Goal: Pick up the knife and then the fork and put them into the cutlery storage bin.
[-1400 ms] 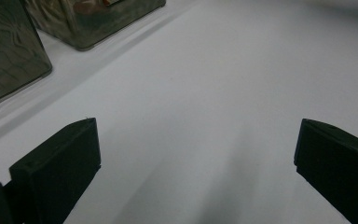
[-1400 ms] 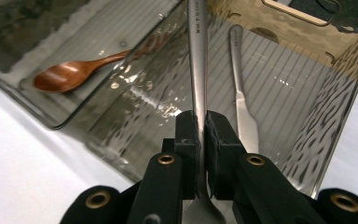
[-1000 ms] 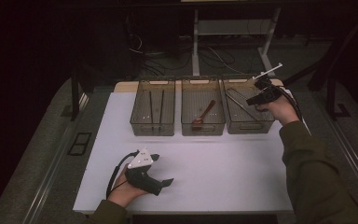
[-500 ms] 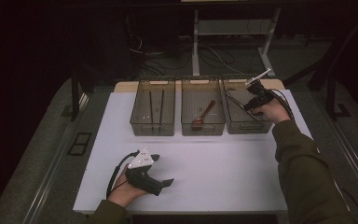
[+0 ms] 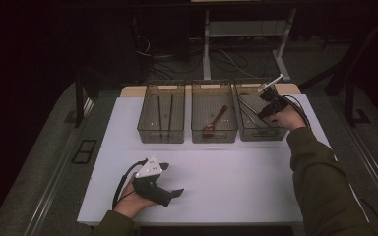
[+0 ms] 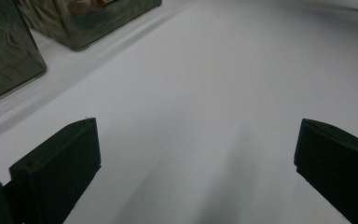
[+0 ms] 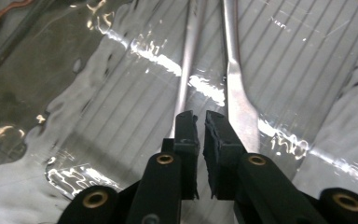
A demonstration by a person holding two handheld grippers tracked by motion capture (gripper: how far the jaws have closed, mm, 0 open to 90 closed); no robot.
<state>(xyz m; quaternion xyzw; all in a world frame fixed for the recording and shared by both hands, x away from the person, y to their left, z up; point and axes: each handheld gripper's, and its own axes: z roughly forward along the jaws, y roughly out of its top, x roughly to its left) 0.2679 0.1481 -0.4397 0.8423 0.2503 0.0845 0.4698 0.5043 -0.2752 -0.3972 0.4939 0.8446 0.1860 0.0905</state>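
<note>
Three clear bins stand in a row at the back of the white table (image 5: pixel 236 172). My right gripper (image 5: pixel 264 112) dips into the right bin (image 5: pixel 275 135), just above two metal utensils (image 7: pixel 235 93) lying side by side on its ribbed floor. In the right gripper view its jaws (image 7: pixel 201 116) are almost shut with only a thin slit. They have just eased apart a little, and nothing is between them. My left gripper (image 5: pixel 173 195) rests on the table at the front left, held by a hand. Its jaws (image 6: pixel 196 140) stand wide open over bare table.
The left bin (image 5: pixel 160 136) holds two dark sticks (image 5: pixel 165 110). The middle bin (image 5: pixel 214 137) holds a brown spoon (image 5: pixel 215 120). Two bins' corners (image 6: pixel 84 28) show at the top left of the left gripper view. Dark floor, cables and a desk frame lie beyond the table.
My right hand has come down and slightly left, lowering the gripper into the right bin. The left hand and gripper have stayed where they were.
</note>
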